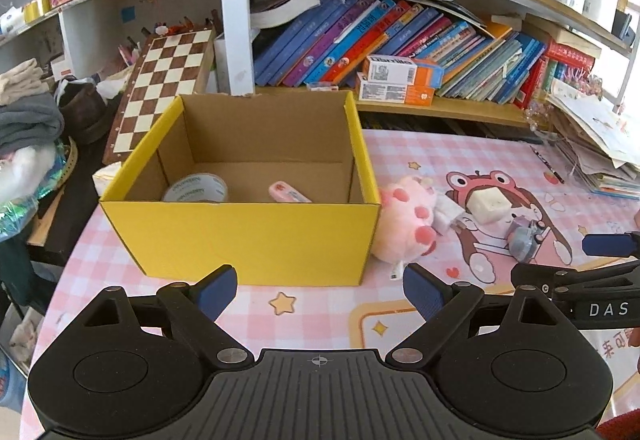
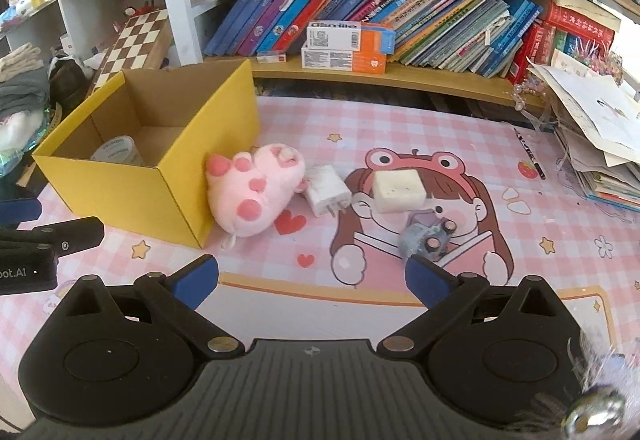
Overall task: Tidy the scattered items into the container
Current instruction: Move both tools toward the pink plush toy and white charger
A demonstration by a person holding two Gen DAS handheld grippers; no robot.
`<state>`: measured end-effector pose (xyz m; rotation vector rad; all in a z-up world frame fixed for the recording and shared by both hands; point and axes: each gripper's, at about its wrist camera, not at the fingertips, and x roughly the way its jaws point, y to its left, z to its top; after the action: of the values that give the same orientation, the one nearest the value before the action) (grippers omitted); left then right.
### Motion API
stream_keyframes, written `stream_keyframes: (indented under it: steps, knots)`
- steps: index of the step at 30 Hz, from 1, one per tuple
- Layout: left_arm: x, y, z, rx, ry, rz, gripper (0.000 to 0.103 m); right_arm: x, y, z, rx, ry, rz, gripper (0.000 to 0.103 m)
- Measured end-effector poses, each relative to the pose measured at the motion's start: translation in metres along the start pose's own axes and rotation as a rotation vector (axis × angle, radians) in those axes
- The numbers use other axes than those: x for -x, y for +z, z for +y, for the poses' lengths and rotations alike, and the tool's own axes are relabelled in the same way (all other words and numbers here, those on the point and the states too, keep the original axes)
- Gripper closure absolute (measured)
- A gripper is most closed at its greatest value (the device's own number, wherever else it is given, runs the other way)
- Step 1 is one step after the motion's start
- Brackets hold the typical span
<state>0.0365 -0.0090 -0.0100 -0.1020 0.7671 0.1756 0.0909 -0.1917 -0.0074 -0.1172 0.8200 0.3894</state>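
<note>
Left tongs (image 1: 319, 290) agape, empty | yellow box (image 1: 248, 236) wall just ahead

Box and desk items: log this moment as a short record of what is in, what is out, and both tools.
container: yellow box, open top
inside: tape roll; pink case
outside: pink plush touching the box; white charger; white block; toy car
left tool: open, empty
right tool: open, empty
</note>
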Motion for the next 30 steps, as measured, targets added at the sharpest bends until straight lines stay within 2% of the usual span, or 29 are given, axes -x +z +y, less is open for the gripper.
stream_keyframes:
  steps: [15, 20, 27, 30]
  knots:
    - [-0.015, 0.005, -0.05, -0.063, -0.03, 0.015, 0.01, -0.006, -0.007, -0.051, -0.041, -0.023, 0.011, 0.002]
    - [-0.018, 0.011, -0.069, -0.136, -0.057, -0.013, 0.011, -0.012, -0.007, -0.065, -0.063, -0.029, 0.009, 0.002]
    - [-0.023, 0.015, -0.093, -0.289, -0.066, -0.061, 0.012, -0.024, -0.009, -0.084, -0.114, -0.038, 0.022, 0.002]
    - [-0.028, 0.017, -0.099, -0.336, -0.064, -0.064, 0.018, -0.028, -0.012, -0.089, -0.132, -0.035, 0.027, 0.003]
